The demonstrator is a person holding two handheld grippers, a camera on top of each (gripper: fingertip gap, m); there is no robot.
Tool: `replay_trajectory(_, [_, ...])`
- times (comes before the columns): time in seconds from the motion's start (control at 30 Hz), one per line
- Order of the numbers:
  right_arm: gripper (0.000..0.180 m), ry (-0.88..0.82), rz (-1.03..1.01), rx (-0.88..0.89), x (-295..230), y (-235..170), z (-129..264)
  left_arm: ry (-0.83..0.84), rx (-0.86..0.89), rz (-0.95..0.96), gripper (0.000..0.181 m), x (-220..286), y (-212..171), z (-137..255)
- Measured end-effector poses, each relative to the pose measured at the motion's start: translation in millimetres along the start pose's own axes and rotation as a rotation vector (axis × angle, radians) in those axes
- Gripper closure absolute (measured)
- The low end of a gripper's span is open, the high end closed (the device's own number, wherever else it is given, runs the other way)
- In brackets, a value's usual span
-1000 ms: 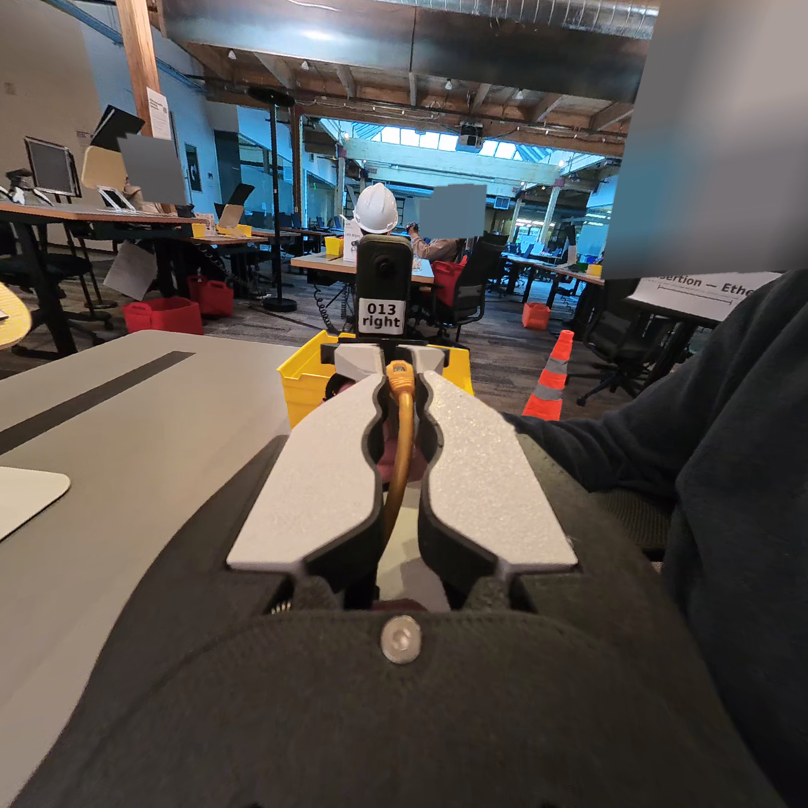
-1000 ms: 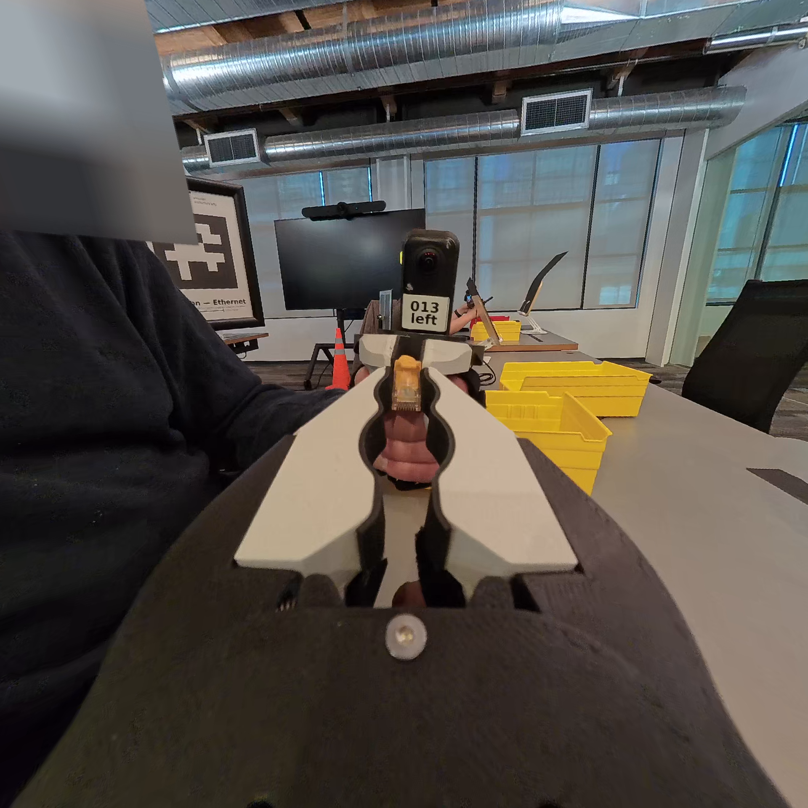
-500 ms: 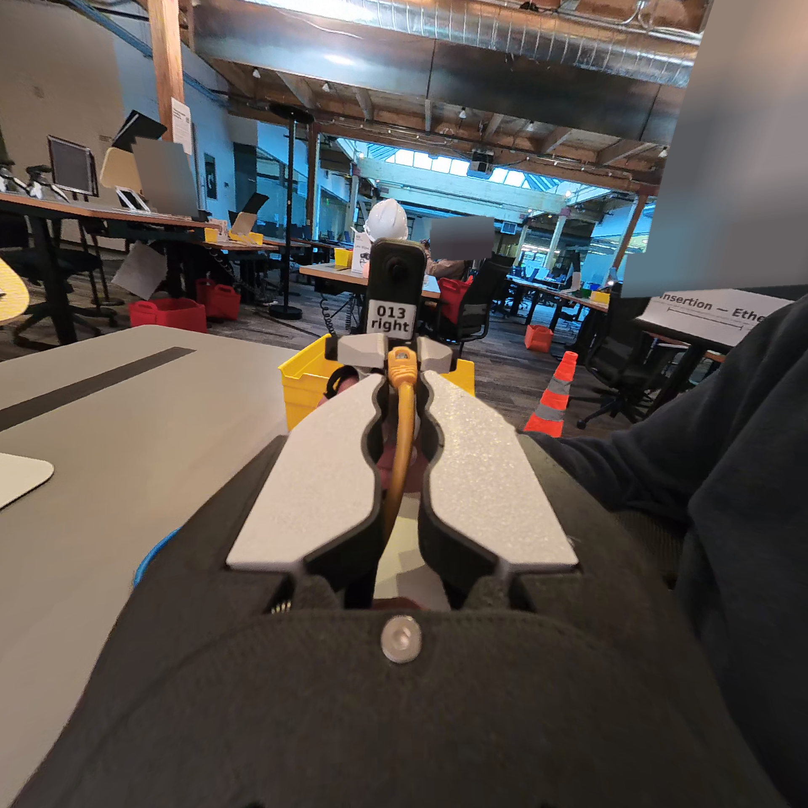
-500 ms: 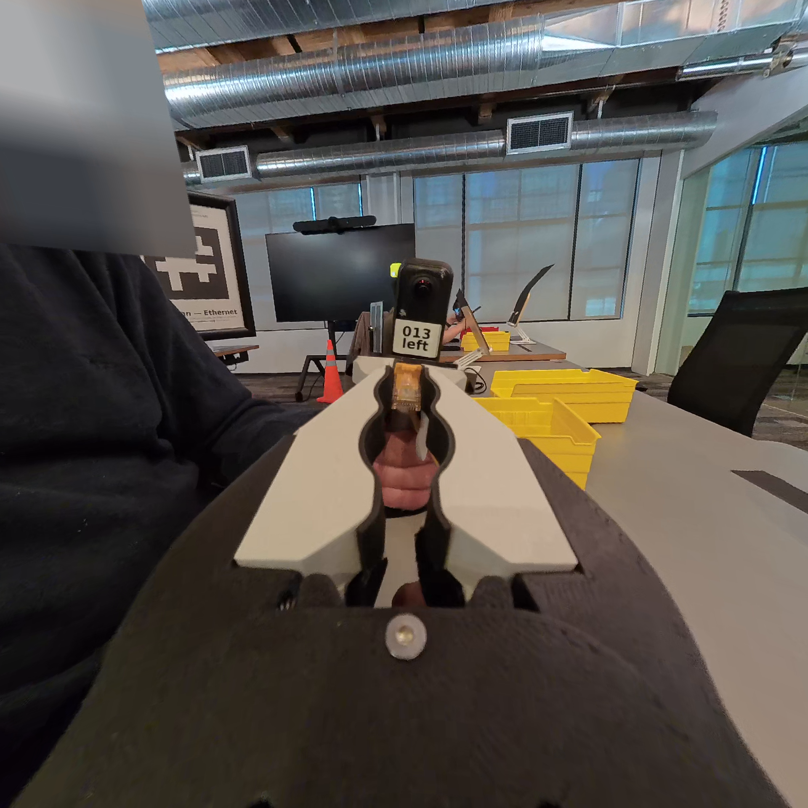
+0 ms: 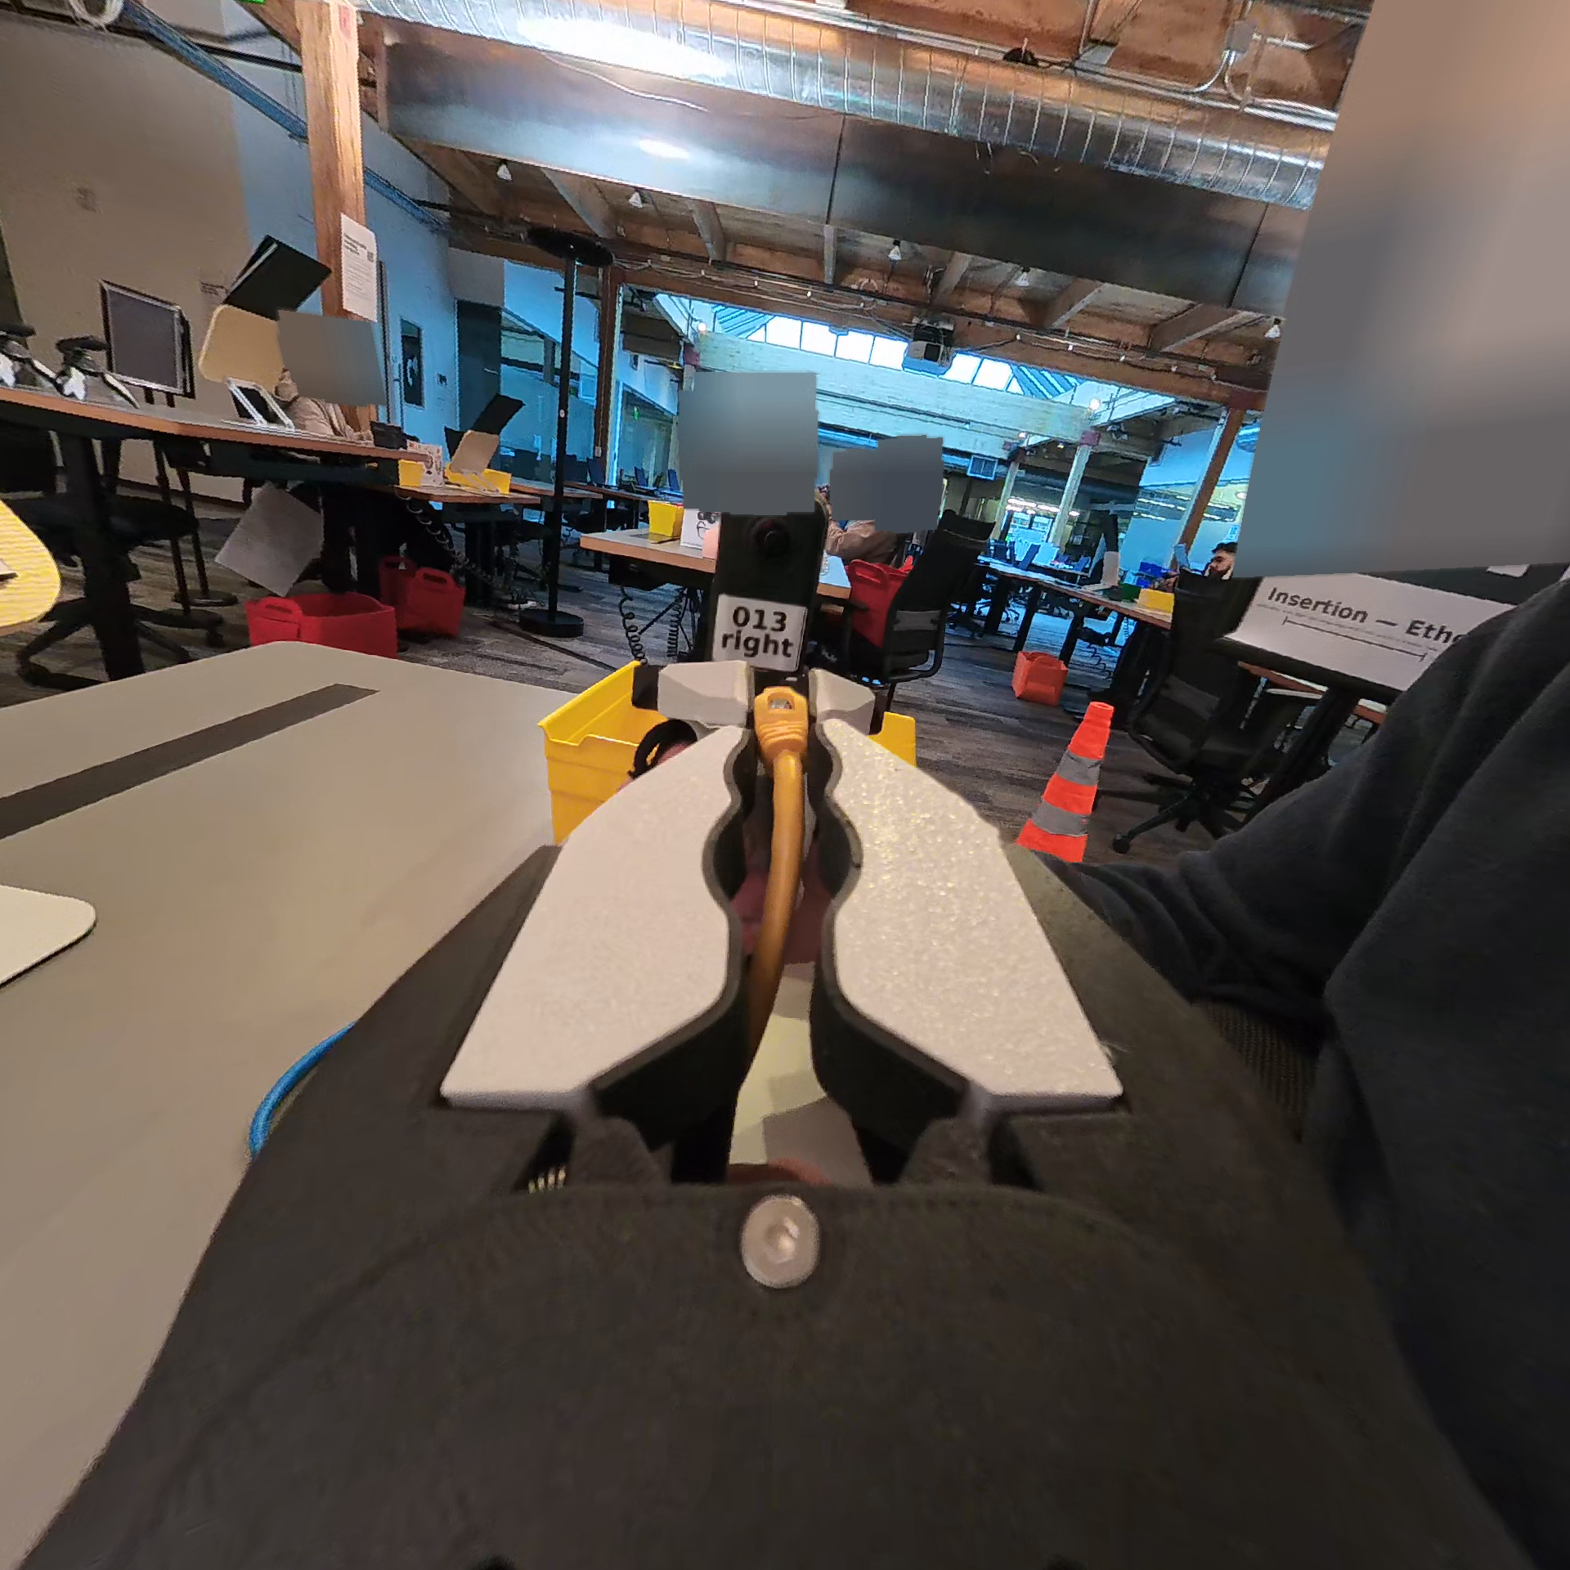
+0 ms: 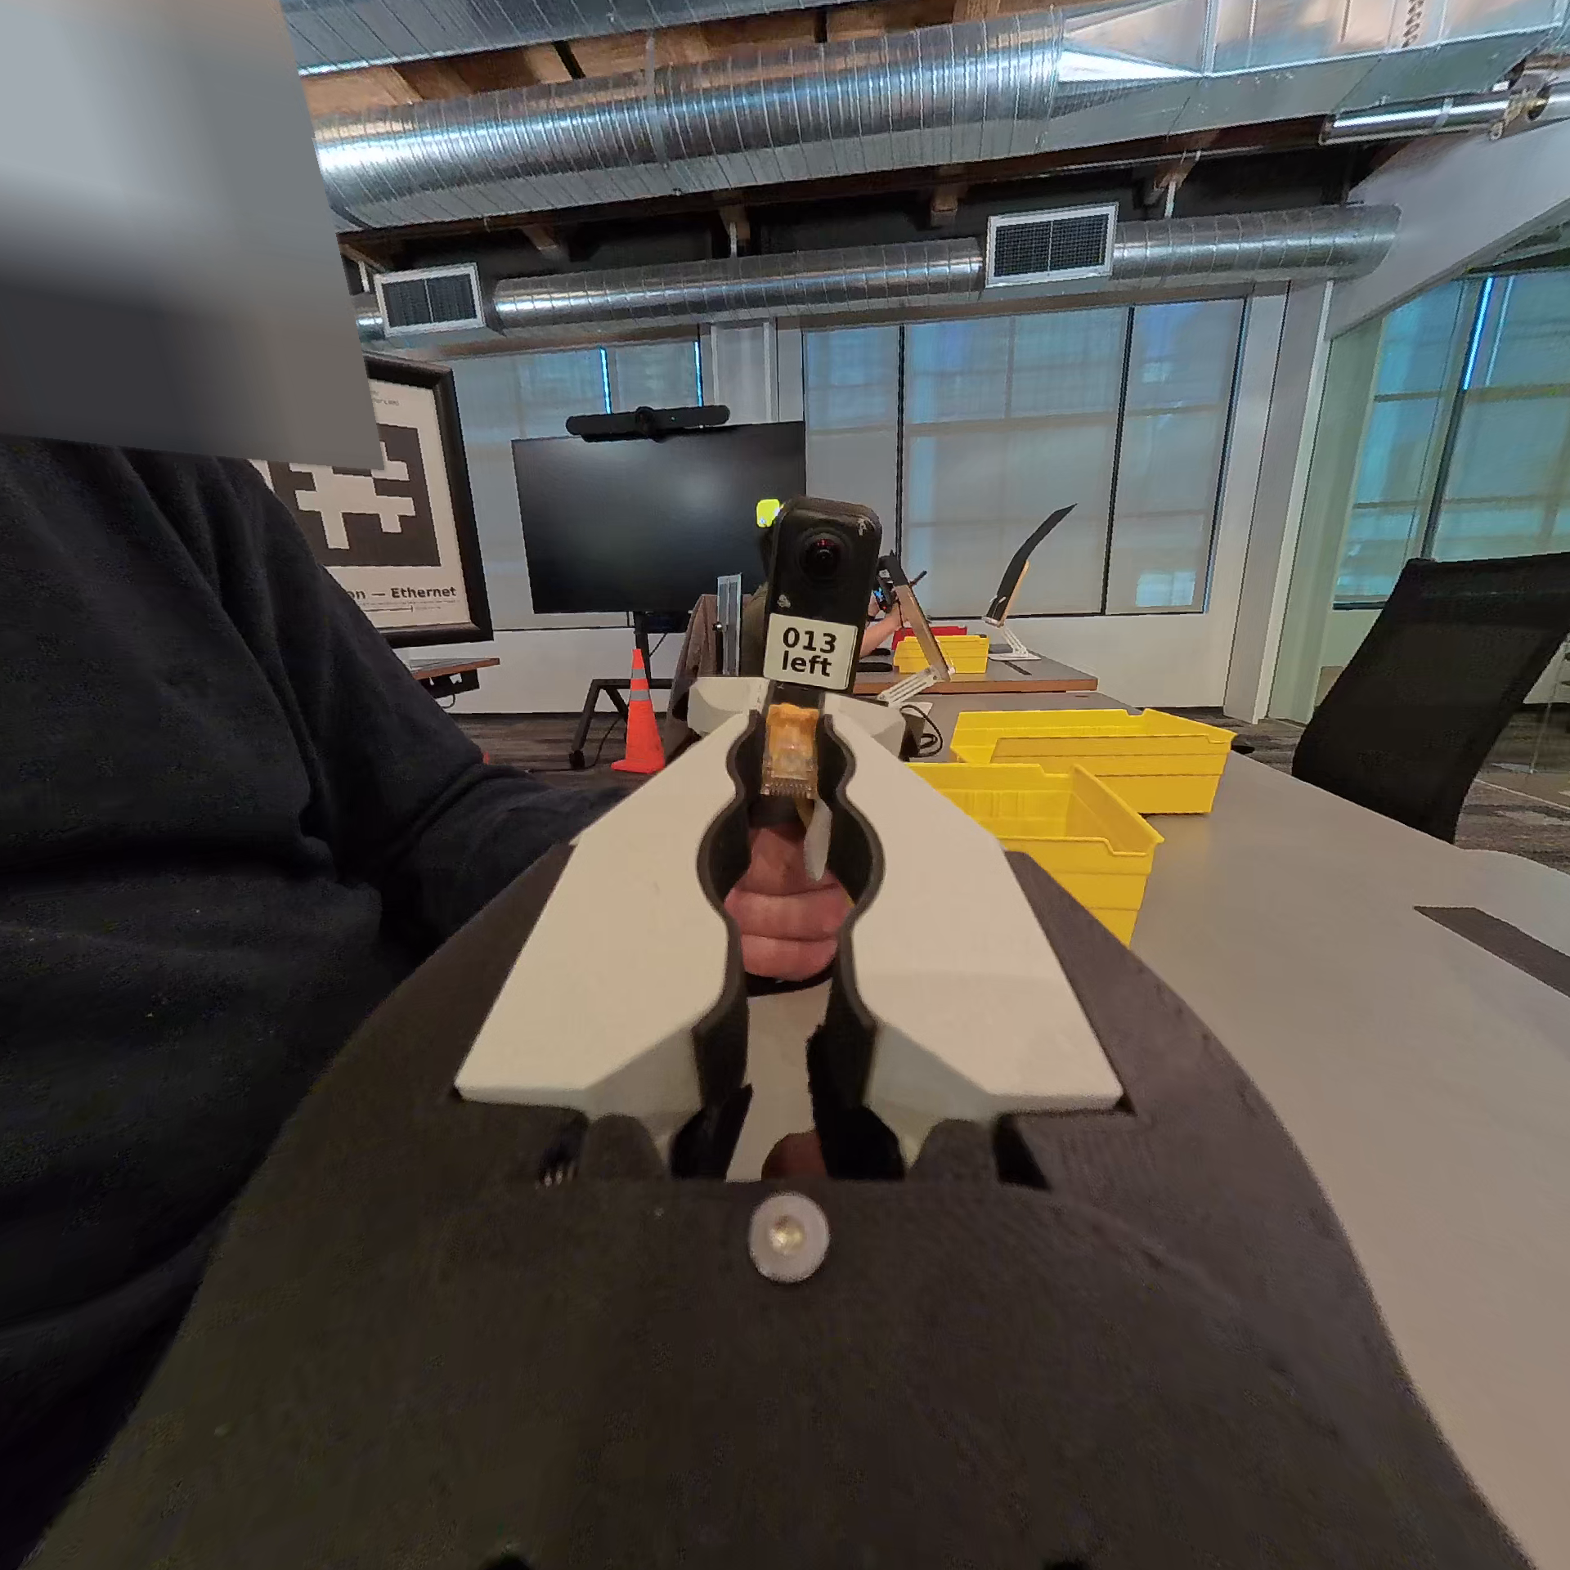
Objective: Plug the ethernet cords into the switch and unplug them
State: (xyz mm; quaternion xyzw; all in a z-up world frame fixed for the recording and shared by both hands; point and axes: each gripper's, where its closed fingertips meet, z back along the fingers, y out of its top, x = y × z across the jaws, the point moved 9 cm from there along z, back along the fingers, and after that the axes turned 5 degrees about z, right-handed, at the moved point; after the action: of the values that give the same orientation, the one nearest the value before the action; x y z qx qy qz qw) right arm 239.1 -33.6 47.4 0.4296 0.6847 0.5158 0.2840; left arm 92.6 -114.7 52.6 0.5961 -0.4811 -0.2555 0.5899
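My left gripper (image 5: 777, 732) is shut on an orange ethernet cord (image 5: 780, 858) that runs up between its fingers, with the cord's boot at the fingertips. My right gripper (image 6: 790, 756) faces it tip to tip and is shut on the same cord's clear plug (image 6: 790, 769). In the left wrist view the right gripper (image 5: 765, 692) shows just behind the boot. In the right wrist view the left gripper (image 6: 794, 709) shows behind the plug, with a hand below it. Both are held above the grey table (image 5: 255, 849). No switch is in view.
A blue cable (image 5: 285, 1083) loops on the table by my left gripper. Yellow bins stand on the table (image 5: 586, 748) (image 6: 1049, 820). The person's dark sleeve (image 5: 1359, 849) fills one side of each view. A black chair (image 6: 1436, 680) stands at the table's far side. Less than 4 cm separates the two grippers' tips.
Both grippers stay tip to tip on the orange cord. Both views have shifted slightly, and the blue cable has come into the left wrist view.
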Motion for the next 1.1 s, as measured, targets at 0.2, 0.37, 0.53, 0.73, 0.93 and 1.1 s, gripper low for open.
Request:
replay_trajectory(0.2, [0.169,-0.009,-0.005,-0.038,2.1,2.3,-2.0,-0.002,-0.039,-0.009,0.170,-2.9,1.6,3.5])
replay_trajectory(0.37, [0.162,-0.033,-0.010,-0.074,5.9,7.4,5.6,0.016,-0.072,-0.029,0.170,-5.7,4.7,12.7])
replay_trajectory(0.53, [0.161,-0.133,0.018,-0.173,6.7,13.6,16.7,0.051,-0.109,-0.049,0.170,-9.8,8.6,26.4])
replay_trajectory(0.73, [0.151,-0.223,-0.005,-0.380,3.9,2.2,30.2,0.117,-0.151,-0.088,0.170,-11.7,11.0,46.7])
replay_trajectory(0.93, [0.118,-0.245,-0.079,-0.676,-5.7,-45.4,36.3,0.194,-0.150,-0.100,0.170,-17.6,9.3,68.4])
replay_trajectory(1.1, [0.109,-0.262,-0.026,-0.991,-13.0,-94.3,47.8,0.222,-0.178,-0.122,0.170,-18.9,5.9,75.0])
